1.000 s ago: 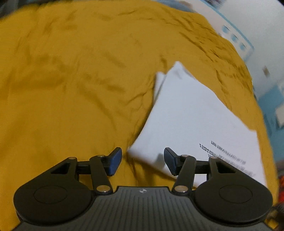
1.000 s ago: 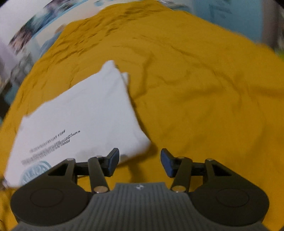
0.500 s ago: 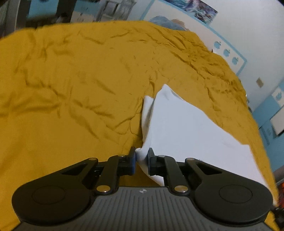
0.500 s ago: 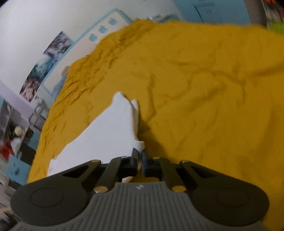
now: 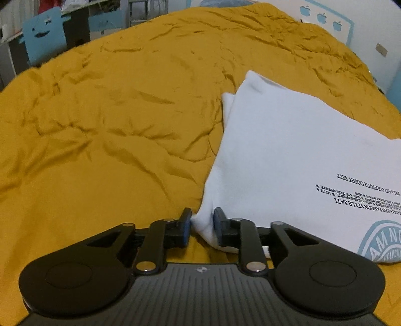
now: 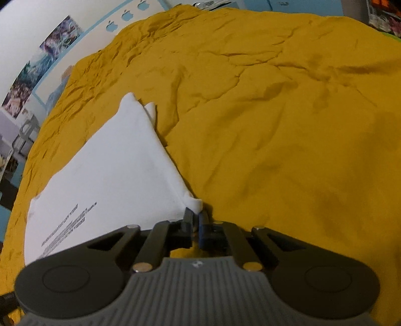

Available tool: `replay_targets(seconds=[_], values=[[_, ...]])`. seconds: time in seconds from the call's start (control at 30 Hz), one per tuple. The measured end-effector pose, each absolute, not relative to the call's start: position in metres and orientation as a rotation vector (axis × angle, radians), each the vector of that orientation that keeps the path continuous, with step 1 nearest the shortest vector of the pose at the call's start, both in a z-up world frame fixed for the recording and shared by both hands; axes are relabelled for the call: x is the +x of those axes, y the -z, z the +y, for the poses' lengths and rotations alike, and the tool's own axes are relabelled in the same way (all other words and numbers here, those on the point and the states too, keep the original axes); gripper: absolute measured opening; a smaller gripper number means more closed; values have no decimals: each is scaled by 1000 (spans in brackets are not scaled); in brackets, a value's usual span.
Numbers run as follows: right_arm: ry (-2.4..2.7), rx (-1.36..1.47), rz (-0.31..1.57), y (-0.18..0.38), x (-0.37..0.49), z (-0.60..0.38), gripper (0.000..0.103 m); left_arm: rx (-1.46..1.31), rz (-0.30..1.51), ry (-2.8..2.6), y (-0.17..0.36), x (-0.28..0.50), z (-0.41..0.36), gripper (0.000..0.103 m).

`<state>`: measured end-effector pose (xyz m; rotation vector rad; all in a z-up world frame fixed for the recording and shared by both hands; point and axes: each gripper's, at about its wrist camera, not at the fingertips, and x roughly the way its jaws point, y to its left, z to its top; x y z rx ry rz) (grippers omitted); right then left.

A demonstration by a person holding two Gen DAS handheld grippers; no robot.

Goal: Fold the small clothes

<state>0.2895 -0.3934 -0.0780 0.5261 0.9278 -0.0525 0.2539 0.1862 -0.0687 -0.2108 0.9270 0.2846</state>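
A white T-shirt [image 5: 295,150] with black lettering and a pale blue round logo lies folded on a mustard-yellow bedspread [image 5: 112,125]. My left gripper [image 5: 201,225] is shut on the shirt's near left corner. In the right wrist view the same shirt [image 6: 112,180] stretches away to the left, and my right gripper [image 6: 196,220] is shut on its near right corner. Both corners are held just above the bedspread [image 6: 275,125]. The shirt's far end shows two layered tips.
A blue chair back with a smiling face [image 5: 43,37] and dark furniture stand beyond the bed's far left edge. A white wall with blue apple stickers [image 5: 320,17] and posters [image 6: 37,65] runs along the bed's far side.
Both grippers were open a second ago beside the shirt's near corners. Each has closed on its corner, and the corners have been lifted and drawn slightly toward me.
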Motion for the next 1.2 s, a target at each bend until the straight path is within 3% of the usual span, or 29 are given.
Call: replay_targets(seconds=[0.17, 0.23, 0.5, 0.9, 1.2], values=[[2, 298, 862, 57, 292, -384, 14, -56, 860, -301, 38, 244, 173, 31], [-20, 240, 829, 49, 288, -390, 16, -47, 830, -277, 26, 248, 167, 31], [-172, 287, 779, 37, 350, -389, 28, -42, 790, -116, 10, 294, 119, 31], [-205, 355, 817, 87, 483, -389, 34, -4, 857, 91, 49, 402, 47, 29], [-258, 463, 820, 125, 517, -396, 33, 0, 890, 150, 84, 468, 7, 26]])
